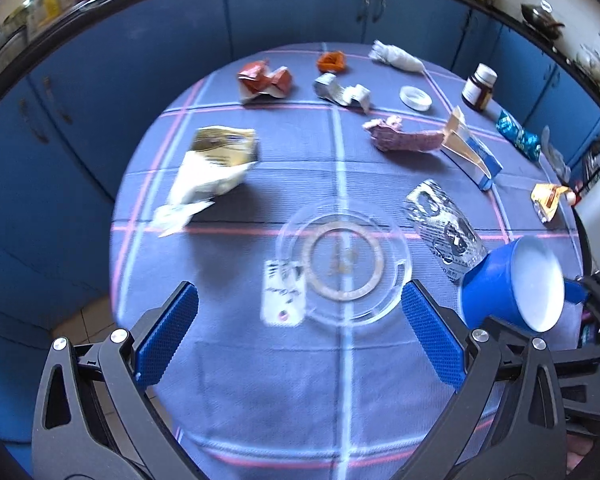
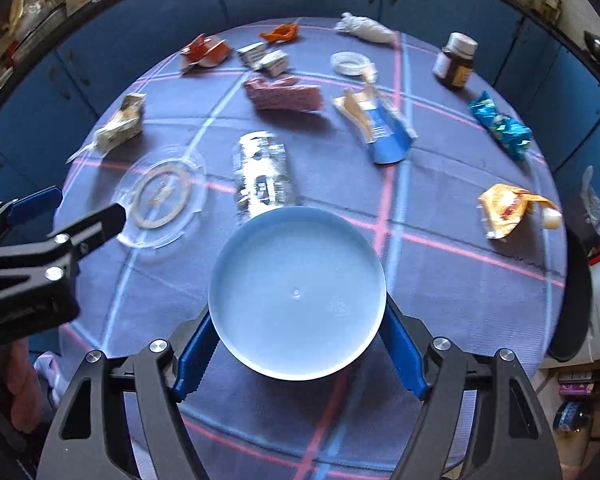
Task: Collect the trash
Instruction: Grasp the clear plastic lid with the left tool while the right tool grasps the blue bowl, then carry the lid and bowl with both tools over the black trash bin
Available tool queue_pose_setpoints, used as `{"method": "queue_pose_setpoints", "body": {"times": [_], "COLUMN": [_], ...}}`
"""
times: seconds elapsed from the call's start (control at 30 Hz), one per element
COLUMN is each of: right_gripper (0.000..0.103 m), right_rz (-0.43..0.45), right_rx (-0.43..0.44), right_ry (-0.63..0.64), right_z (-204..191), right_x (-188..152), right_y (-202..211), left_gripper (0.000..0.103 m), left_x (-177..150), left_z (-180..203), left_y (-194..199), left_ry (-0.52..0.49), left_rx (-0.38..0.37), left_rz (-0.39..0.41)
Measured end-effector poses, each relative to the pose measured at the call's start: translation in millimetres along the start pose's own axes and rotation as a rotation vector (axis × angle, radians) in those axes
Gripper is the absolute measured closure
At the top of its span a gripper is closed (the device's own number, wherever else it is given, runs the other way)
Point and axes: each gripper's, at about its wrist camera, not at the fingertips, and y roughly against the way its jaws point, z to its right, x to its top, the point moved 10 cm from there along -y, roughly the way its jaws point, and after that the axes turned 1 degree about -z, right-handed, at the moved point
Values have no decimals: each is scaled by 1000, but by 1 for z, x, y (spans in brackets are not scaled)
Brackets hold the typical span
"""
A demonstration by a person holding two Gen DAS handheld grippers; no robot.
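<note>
My right gripper [image 2: 298, 350] is shut on a blue plastic container [image 2: 296, 292] with a white inside, held open side up above the round table's near side; it also shows in the left wrist view [image 1: 512, 284]. My left gripper [image 1: 300, 332] is open and empty, hovering just short of a clear plastic lid [image 1: 342, 266], which also shows in the right wrist view [image 2: 162, 196]. Trash lies over the table: a silver wrapper [image 2: 262, 174], a cream wrapper [image 1: 212, 164], a pink wrapper [image 2: 284, 94], a red wrapper [image 1: 264, 80], an orange scrap [image 1: 331, 61].
The table has a blue checked cloth [image 2: 440, 280]. A brown jar [image 2: 456, 60], a small white lid [image 2: 350, 63], a torn blue carton [image 2: 384, 128], a blue foil wrapper [image 2: 500, 124], a yellow sachet [image 2: 504, 208] and a white twisted bag [image 2: 364, 28] lie farther back. Blue cabinets [image 1: 300, 4] stand behind.
</note>
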Motion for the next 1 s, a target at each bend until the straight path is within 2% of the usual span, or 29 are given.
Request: {"method": "queue_pose_setpoints", "body": {"times": [0.17, 0.5, 0.57, 0.77, 0.9, 1.0], "right_gripper": [30, 30, 30, 30, 30, 30], "right_rz": [33, 81, 89, 124, 166, 198], "right_rx": [-72, -98, -99, -102, -104, -105], "right_ry": [-20, -67, -76, -96, -117, -140], "right_z": [23, 52, 54, 60, 67, 77], "right_x": [5, 14, 16, 20, 27, 33], "right_y": [2, 11, 12, 23, 37, 50], "left_gripper": [3, 5, 13, 15, 15, 15], "left_x": [7, 10, 11, 15, 29, 47], "left_z": [23, 33, 31, 37, 42, 56], "left_y": [-17, -48, -46, -29, -3, 15], "left_ry": [-46, -31, -26, -7, -25, -50], "left_rx": [-5, -3, 5, -51, -22, -28], "left_rz": [-29, -102, -87, -54, 39, 104]}}
